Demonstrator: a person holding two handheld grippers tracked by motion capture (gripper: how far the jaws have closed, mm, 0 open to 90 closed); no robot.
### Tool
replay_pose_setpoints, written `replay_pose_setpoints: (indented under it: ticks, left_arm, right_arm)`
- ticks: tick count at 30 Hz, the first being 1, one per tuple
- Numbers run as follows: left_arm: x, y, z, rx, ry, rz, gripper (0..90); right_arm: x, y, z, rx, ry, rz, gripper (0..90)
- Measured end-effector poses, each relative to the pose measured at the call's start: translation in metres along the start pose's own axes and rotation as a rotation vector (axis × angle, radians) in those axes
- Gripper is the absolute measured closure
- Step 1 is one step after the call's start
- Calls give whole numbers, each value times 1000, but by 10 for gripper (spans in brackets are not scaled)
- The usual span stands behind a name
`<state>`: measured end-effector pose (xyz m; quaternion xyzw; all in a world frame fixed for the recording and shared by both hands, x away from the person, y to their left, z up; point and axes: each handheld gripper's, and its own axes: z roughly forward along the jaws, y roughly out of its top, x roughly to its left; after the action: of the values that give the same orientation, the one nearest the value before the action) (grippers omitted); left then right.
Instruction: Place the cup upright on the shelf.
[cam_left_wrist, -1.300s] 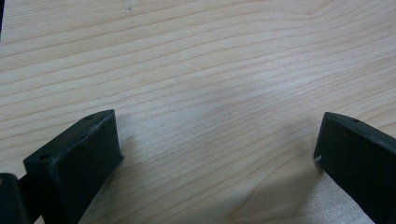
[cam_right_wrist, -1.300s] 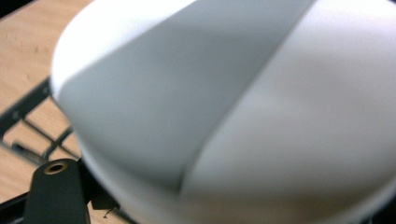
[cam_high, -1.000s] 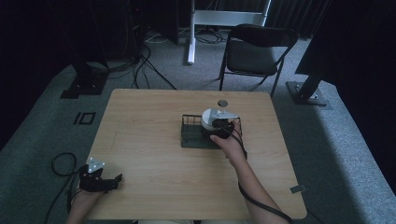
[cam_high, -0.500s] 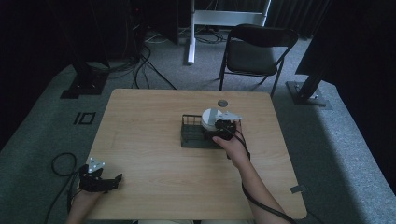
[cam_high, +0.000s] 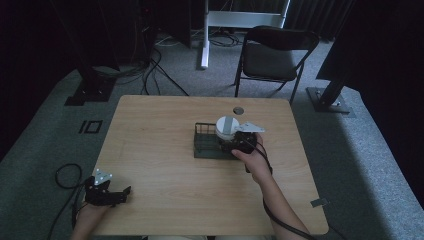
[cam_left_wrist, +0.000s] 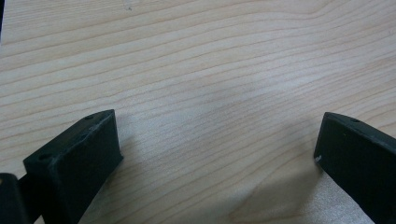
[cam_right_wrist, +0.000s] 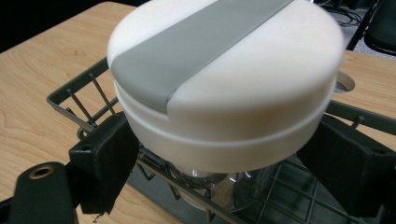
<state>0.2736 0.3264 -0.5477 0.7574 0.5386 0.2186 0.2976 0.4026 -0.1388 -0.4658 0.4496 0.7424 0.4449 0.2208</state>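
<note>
Barely shifted, right gripper (cam_right_wrist: 219, 168) fingers flank the white-lidded jar (cam_right_wrist: 224, 79) in the rack (cam_right_wrist: 70, 100).

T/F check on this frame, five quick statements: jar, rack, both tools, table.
1. The clear jar with a white lid crossed by a grey stripe sits in the dark wire rack. True.
2. The right tool hangs apart from the jar. False: its jaws flank the jar just under the lid.
3. The left tool is shut on a cloth. False: its jaws stand wide apart above bare wood.
4. The left tool rests at the near left corner of the light wooden table. True.
5. The jar lies tipped over. False: it stands upright.
</note>
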Motion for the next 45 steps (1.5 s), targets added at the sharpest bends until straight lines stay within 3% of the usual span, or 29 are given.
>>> replay_pose_setpoints:
  ticks: [20, 45]
  left_arm:
    - [0, 0, 0, -1, 0, -1, 5]
    - [0, 0, 0, -1, 0, 0, 6]
  right_arm:
    - [-4, -7, -32, -52, 23, -2, 129]
    - [-20, -37, -73, -74, 5, -9, 129]
